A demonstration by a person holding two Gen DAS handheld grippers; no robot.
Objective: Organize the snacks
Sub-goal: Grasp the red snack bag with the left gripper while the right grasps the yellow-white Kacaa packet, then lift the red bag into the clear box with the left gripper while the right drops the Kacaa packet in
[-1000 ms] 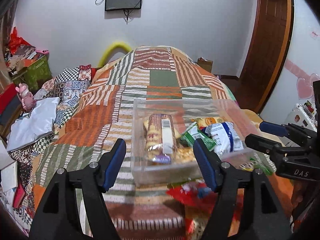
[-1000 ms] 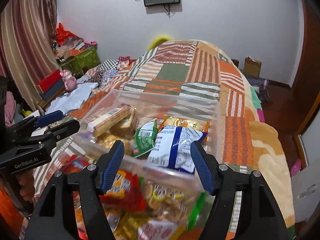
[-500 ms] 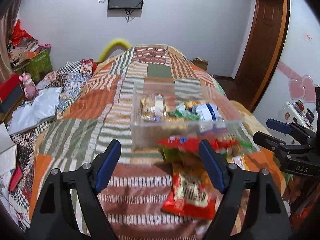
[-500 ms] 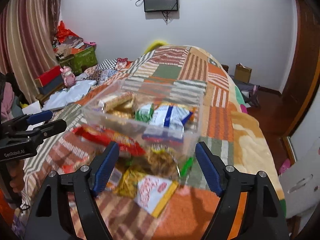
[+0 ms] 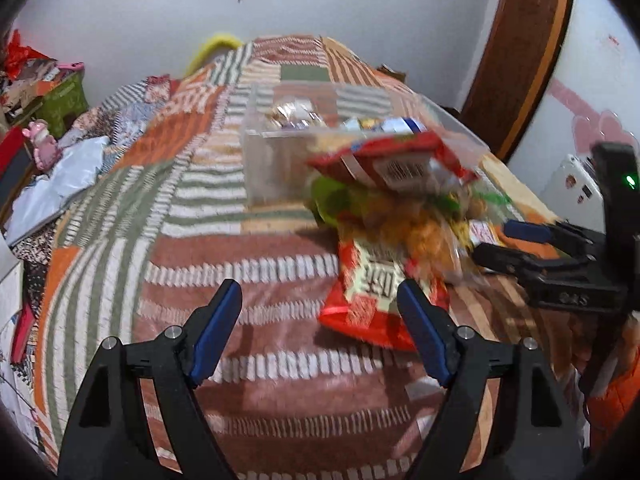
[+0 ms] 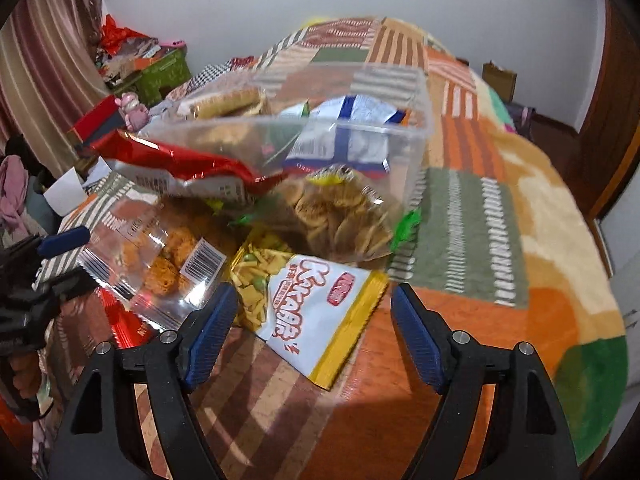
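Observation:
A clear plastic box [image 5: 272, 160] [image 6: 404, 148] stands on the patchwork bedspread and holds a blue-white packet [image 6: 352, 120] and a biscuit roll [image 6: 228, 100]. Loose snacks are piled against its near side: a red packet with a barcode [image 5: 392, 160] [image 6: 180, 160], a bag of round chips [image 6: 340, 216], and a clear bag of fried pieces [image 6: 160, 248]. My left gripper [image 5: 317, 300] is open above the bedspread, with the corner of a red packet [image 5: 368, 288] near its right finger. My right gripper [image 6: 314, 300] is open over a yellow-white packet [image 6: 320, 312], not touching it.
The bedspread [image 5: 240, 340] drops off at the bed's right edge [image 6: 592, 280], toward a wooden door [image 5: 520, 60]. Left of the bed lie clothes, a pink toy [image 5: 40, 144] and a green crate [image 6: 164, 72]. A cardboard box [image 6: 498, 76] stands by the far wall.
Both grippers have drawn back from the clear box and sunk toward the bed. Their jaws stand wider. The loose packets in front of the box now fill the foreground.

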